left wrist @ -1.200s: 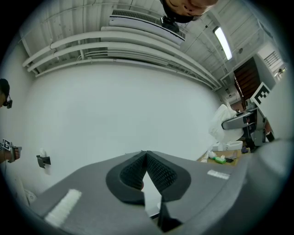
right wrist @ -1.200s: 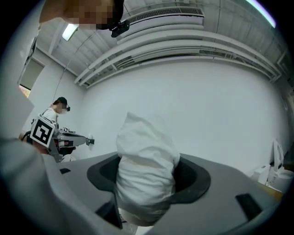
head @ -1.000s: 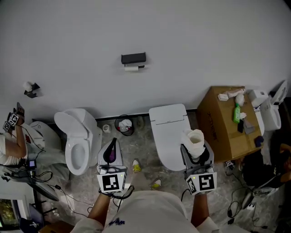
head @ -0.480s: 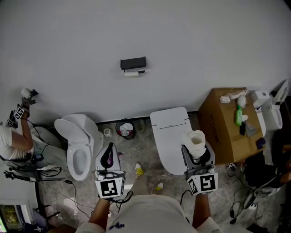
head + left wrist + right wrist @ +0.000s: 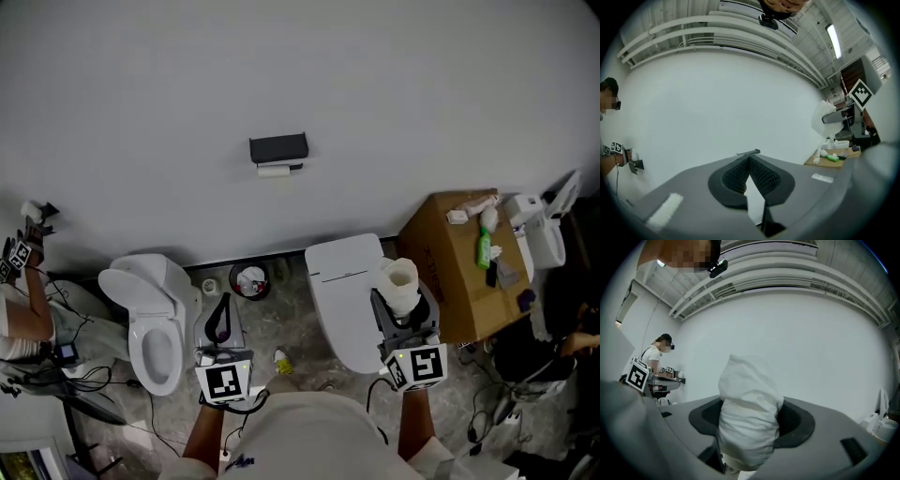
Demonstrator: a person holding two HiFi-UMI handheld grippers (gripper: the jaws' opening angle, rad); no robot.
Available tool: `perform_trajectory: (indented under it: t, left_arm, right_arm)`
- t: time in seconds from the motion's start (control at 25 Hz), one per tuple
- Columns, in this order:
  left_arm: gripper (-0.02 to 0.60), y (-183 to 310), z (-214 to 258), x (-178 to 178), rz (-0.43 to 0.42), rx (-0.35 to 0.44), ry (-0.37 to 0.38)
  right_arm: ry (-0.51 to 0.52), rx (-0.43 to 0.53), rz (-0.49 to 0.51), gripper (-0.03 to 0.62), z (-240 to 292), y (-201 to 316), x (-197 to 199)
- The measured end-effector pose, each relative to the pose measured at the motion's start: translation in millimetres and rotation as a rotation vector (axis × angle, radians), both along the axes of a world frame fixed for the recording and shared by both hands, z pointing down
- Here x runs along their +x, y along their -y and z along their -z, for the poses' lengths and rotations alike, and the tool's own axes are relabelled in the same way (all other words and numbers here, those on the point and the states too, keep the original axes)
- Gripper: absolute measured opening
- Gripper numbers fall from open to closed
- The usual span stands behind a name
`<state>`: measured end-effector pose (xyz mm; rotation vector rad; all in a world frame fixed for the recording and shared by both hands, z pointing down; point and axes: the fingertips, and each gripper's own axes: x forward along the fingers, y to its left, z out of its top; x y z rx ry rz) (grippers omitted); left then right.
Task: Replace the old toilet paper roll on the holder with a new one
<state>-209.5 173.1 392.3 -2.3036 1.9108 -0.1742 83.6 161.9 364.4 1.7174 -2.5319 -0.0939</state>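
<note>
Well, in the head view the holder is up on the white wall, well apart from both hands, and the old roll sits just under it, not taken off yet. The left hand-held gripper is closed and empty. The right hand-held gripper squeezes the new roll, which stands upright. An open toilet is down below on the left. In the left gripper view the jaws meet at the tips with nothing between them, and the holder looks small and far off. In the right gripper view the soft white new roll fills the gap between the jaws and looks squashed. I think it could slip out because it is so soft, and it might drop into the open toilet. The closed left jaws must open first, or they may just bump the old roll.
</note>
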Motion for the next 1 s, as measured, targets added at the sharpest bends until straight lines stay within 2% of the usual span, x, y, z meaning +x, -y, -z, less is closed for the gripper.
perform_trajectory:
  t: [0.12, 0.28, 0.4, 0.6, 0.88, 1.0]
  left_arm:
    - [0.003, 18.5, 0.5, -15.6, -0.033, 0.016, -0.042]
    - [0.003, 45.1, -9.6, -50.3, -0.035, -0.067, -0.055]
    - [0.003, 59.8, -20.1, -56.8, -0.073, -0.063, -0.096]
    - [0.003, 75.8, -36.3, -64.0, -0.091, -0.069, -0.127]
    - [0.003, 104.6, -41.0, -69.5, -0.088, -0.100, -0.098]
    - [0.003, 127.6, -34.4, -74.4, -0.072, -0.074, -0.080]
  right_arm:
    - [-0.030, -0.038, -0.018, 0.298, -7.3, 18.3, -15.4]
    - [-0.025, -0.062, -0.038, 0.298, -4.9, 42.9, -42.0]
    - [-0.058, -0.107, -0.020, 0.298, -16.1, 45.5, -62.0]
    - [-0.058, -0.139, -0.046, 0.298, -23.1, 58.5, -73.8]
    - [-0.045, -0.148, -0.038, 0.298, -30.6, 92.3, -80.6]
    - [-0.028, -0.130, -0.036, 0.298, -33.0, 116.7, -84.1]
